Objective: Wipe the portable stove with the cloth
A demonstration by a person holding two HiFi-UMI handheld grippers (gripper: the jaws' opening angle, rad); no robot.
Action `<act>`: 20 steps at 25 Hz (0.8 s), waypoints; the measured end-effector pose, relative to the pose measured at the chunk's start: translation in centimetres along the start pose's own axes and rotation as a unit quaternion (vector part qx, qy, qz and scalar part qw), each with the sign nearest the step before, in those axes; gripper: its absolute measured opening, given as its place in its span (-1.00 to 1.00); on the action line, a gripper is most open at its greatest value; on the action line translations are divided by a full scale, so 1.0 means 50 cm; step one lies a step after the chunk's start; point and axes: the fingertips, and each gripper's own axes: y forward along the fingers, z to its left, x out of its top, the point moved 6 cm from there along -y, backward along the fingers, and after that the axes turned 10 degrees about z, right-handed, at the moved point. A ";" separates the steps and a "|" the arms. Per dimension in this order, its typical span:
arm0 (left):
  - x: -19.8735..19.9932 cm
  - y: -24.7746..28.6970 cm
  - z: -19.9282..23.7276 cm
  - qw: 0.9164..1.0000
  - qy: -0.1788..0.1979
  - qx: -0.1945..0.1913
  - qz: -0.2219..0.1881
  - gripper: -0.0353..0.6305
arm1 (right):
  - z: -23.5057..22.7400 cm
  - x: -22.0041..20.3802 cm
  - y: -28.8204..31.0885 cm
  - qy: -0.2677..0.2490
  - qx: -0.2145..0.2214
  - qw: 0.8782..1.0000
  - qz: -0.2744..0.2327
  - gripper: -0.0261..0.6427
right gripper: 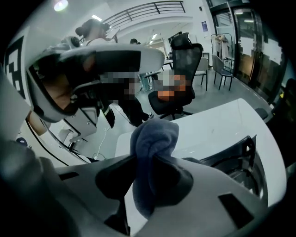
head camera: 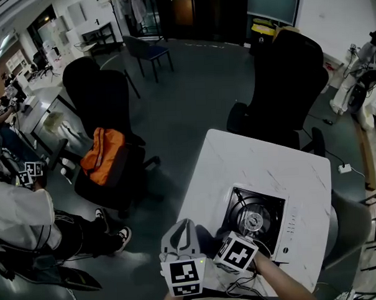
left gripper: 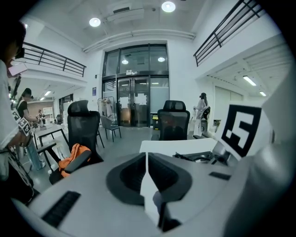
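The portable stove [head camera: 256, 219], black with a silver burner and a white control strip, sits on the white table [head camera: 257, 156] near its front edge. My right gripper [right gripper: 148, 162] is shut on a dark blue cloth [right gripper: 155, 136], which bunches up above the jaws. It hovers just left of the stove [right gripper: 245, 152], over the table's front left corner. In the head view the right gripper [head camera: 216, 246] is low beside the stove's near left corner. My left gripper [head camera: 179, 235] is to its left, off the table's edge. Its jaws meet with nothing between them [left gripper: 146, 159].
A black office chair [head camera: 291, 79] stands behind the table. Another chair to the left holds an orange bag [head camera: 101, 155]. A seated person [head camera: 23, 215] is at the far left. A white power strip [head camera: 345, 168] lies on the grey floor to the right.
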 end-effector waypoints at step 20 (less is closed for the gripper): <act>0.010 0.008 -0.125 0.998 0.043 -0.056 0.000 -0.83 | -0.011 -0.206 -0.022 0.136 -0.035 0.990 -0.004 -0.61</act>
